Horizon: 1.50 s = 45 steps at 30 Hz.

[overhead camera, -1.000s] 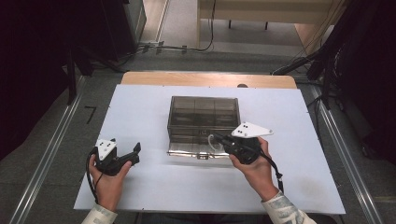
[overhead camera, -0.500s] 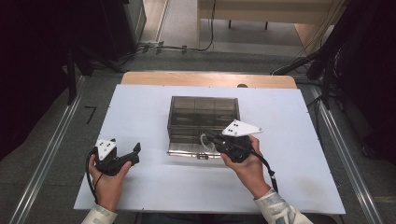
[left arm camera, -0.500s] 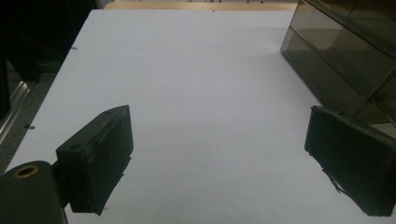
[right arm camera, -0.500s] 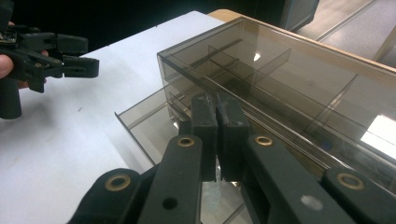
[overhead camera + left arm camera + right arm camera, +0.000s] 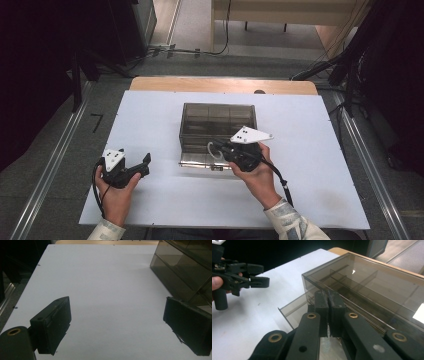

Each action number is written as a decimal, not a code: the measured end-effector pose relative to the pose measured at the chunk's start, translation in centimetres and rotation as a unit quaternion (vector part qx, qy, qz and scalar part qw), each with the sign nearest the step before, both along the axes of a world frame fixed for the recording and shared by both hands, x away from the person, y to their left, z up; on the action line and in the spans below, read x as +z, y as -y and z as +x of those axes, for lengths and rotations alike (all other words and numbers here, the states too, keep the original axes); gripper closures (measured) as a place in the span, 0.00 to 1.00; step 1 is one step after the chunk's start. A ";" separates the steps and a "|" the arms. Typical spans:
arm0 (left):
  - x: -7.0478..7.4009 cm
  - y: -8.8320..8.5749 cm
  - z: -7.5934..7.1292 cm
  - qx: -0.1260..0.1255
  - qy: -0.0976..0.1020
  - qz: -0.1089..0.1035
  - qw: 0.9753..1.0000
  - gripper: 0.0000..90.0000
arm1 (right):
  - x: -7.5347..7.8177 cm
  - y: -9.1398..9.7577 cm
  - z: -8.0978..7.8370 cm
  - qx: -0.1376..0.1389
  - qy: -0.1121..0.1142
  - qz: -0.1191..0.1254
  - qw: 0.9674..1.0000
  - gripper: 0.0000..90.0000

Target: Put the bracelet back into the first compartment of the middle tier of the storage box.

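Smoky clear-plastic compartment box (image 5: 218,131) could skid backward; right gripper (image 5: 328,298), jaws pressed together empty, crowds its front flap (left gripper (image 5: 117,323) gapes, idle).

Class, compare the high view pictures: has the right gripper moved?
Yes. The right gripper has slid leftward along the front edge of the smoky plastic box, its jaws shut.
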<state>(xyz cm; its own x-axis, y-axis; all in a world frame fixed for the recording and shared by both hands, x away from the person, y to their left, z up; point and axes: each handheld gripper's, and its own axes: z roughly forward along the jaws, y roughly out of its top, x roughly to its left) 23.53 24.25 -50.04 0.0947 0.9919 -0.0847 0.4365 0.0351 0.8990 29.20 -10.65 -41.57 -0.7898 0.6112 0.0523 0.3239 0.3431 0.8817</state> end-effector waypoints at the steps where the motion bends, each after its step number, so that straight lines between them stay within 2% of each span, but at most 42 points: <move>1: 0.0 0.0 0.0 0.000 0.000 -0.001 1.000 0.09 | 0.0 -0.1 0.0 0.001 0.001 0.000 1.000 0.94; 24: 0.0 0.0 0.0 -0.002 0.001 -0.002 1.000 0.09 | 0.3 -2.7 0.4 0.019 0.003 0.005 1.000 0.94; 45: 0.0 -0.1 0.0 -0.003 0.003 -0.004 1.000 0.09 | -0.4 -4.3 0.7 0.032 -0.005 0.004 0.999 0.94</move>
